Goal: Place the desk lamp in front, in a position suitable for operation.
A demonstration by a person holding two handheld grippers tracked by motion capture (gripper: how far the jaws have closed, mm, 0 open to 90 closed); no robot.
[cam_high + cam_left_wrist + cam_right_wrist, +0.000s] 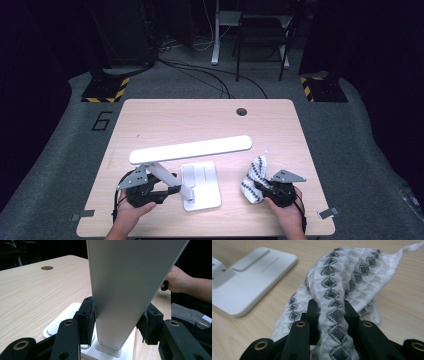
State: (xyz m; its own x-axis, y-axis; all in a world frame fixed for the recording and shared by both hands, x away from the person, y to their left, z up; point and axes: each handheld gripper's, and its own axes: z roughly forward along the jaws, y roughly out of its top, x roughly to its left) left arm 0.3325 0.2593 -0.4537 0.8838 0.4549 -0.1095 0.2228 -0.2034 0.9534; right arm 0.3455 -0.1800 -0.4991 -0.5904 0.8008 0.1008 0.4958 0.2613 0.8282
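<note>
- A white desk lamp (192, 165) is seen near the front middle of the wooden table (210, 117), its flat base (202, 186) lying on the top and its long head (190, 149) stretched level above it.
- The lamp's arm (125, 290) is gripped by the left gripper (165, 189) — in the left gripper view both pads (88, 320) are pressed against the arm's two edges, just above the joint at the base.
- The jaws there are held about half open by the width of the arm.
- A white cloth (255, 180) with a dark diamond pattern is found right of the base, near it but apart from it.
- The cloth is pinched by the right gripper (260, 189); in the right gripper view a bunched fold (334, 325) is squeezed between the two jaws, which are closed tight on it.
- The rest of the cloth is draped ahead of the jaws — one corner (412, 247) is trailed out over the table.
- Each gripper is held by a hand (131, 215) at the table's near edge.
</note>
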